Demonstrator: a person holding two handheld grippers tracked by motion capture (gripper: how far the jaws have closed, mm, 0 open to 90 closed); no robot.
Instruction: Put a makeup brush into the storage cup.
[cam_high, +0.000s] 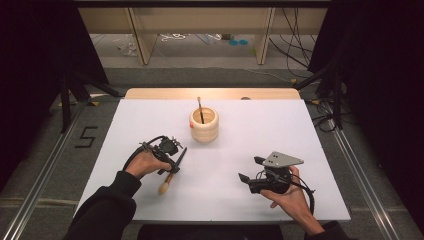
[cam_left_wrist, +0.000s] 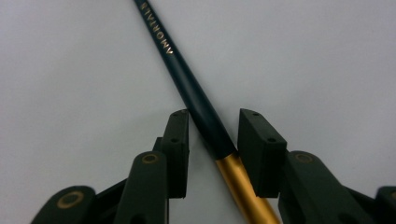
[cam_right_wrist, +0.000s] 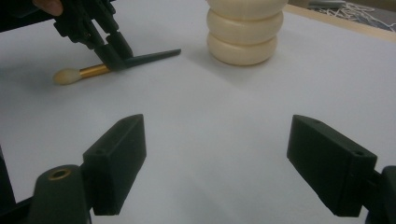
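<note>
Brush (cam_left_wrist: 196, 100) lay between left gripper (cam_left_wrist: 212, 128) pads, not yet pinched, handle toward cup (cam_high: 204, 125); right gripper (cam_right_wrist: 215, 158) open, farther.

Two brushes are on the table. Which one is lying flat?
The brush between the left gripper jaws lies flat on the table; the other brush stands in the cream holder.

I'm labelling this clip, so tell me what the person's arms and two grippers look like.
Both forearms wear dark long sleeves. The left gripper and right gripper are black, each with two blocky black jaws, brass-coloured pivot rings and a trailing black cable. The right one carries a grey three-cornered plate.
</note>
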